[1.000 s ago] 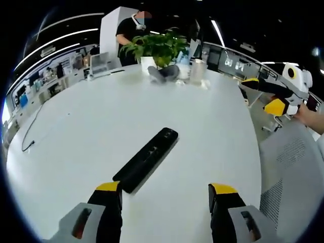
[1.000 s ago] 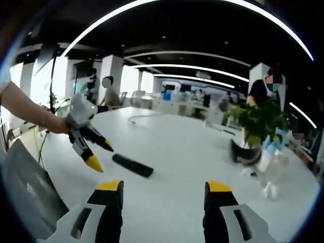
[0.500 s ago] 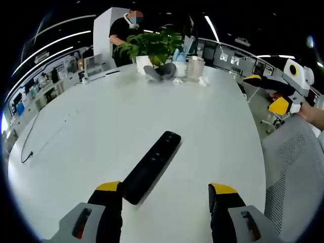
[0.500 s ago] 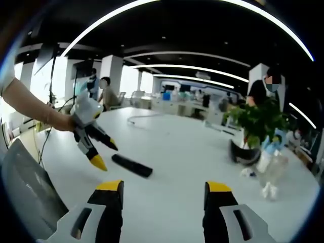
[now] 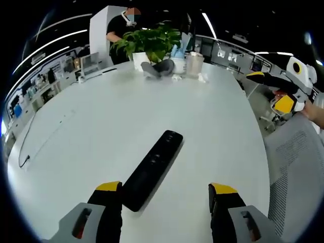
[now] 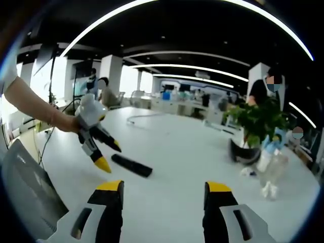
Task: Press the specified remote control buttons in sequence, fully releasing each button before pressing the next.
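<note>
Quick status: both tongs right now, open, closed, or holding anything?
Left tongs: open, holding nothing, hovering just above the near end of the black remote control.
Right tongs: open, holding nothing, off to the side of the table.

Ahead of the left gripper's camera a broad white round table (image 5: 126, 121) stretched away, with a leafy potted plant (image 5: 147, 43) at its far edge and a grey mesh chair back (image 5: 298, 172) off to the right. Ahead of the right gripper's camera lay an open-plan office under a dark ceiling crossed by long curved light strips (image 6: 192, 15), with white columns (image 6: 111, 71) and bright windows (image 6: 20, 76) to the left. Rows of desks (image 6: 177, 104) stood far off, and a thin dark cable (image 5: 30, 147) trailed over the table's left side.
</note>
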The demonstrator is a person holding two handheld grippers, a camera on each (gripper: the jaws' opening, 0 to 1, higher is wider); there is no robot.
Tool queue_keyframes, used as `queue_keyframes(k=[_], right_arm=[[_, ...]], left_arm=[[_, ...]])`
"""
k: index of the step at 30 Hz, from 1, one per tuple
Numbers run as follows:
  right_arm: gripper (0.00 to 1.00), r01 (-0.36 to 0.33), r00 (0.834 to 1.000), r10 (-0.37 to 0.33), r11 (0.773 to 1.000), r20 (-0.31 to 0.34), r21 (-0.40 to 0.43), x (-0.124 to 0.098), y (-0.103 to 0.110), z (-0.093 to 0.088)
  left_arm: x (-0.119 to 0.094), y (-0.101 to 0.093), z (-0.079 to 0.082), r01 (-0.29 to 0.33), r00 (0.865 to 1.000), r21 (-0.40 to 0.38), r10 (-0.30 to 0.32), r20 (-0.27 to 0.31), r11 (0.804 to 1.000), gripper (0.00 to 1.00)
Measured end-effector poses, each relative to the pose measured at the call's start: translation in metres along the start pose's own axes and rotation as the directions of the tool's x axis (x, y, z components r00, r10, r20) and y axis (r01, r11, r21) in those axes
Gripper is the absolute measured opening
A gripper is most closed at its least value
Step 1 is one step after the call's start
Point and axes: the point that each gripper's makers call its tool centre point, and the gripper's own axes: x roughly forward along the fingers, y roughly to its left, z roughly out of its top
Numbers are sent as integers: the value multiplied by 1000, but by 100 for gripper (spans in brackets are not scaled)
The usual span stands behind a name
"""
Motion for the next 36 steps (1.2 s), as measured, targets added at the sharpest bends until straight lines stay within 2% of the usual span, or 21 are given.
queue_keyframes(k=[21,26,31,34,35,36], right_arm=[[62,-1,1000,1,1000,-7,1,0,0,-1],[62,1,1000,-1,1000,-10,8,0,0,-2],[62,-2,1000,2,1000,-12,15,1,0,-3],[62,-10,1000,10,1000,-19,8,2,2,-4],[61,-12,1000,12,1000,-19,6,2,3,-3],[61,-13,1000,13,1000,-20,7,2,3,-3]], left_arm=[[16,4,-6,14,998,52,-11,-61,999,72],[20,8,-11,10,996,97,-1,-94,995,72],[23,9,-9,22,996,84,-14,-92,996,71],[23,12,-7,23,996,88,-16,-86,996,68],[22,17,-6,21,997,88,-13,-82,996,62],[22,18,-6,19,997,87,-12,-78,996,60]])
